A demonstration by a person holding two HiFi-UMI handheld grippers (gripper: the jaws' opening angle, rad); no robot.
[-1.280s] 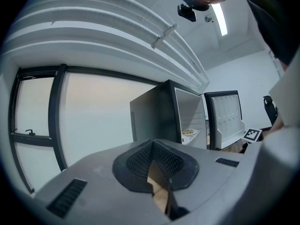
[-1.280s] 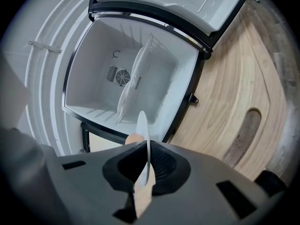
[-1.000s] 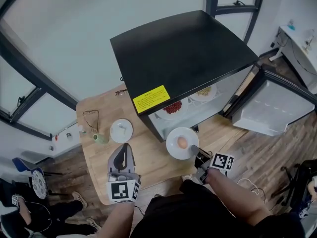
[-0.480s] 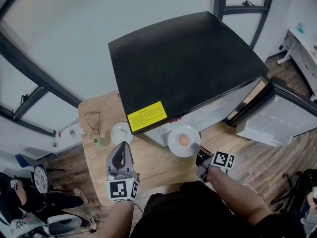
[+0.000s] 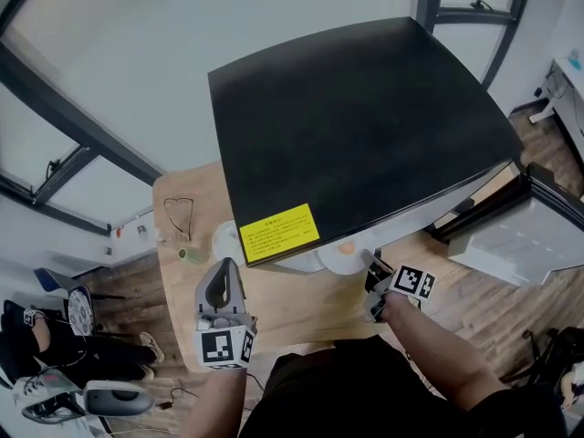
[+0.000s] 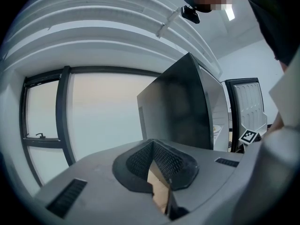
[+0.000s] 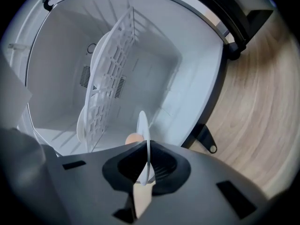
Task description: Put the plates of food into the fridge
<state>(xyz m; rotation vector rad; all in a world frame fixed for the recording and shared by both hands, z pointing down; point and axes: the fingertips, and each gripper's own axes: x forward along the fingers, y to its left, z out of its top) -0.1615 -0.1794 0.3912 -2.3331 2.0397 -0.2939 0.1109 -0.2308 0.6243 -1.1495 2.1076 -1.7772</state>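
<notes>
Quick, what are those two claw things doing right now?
Left gripper: closed, nothing in it.
Right gripper: closed on the rim of a white plate.

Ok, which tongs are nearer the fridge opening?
Right. The right tongs sit at the opening of the fridge, shut on the egg plate. The left tongs hover empty over the table, off its left front corner.

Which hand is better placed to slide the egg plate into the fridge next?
Right. The right gripper is shut on the plate, at the open fridge; the left gripper holds nothing, back over the table.
</notes>
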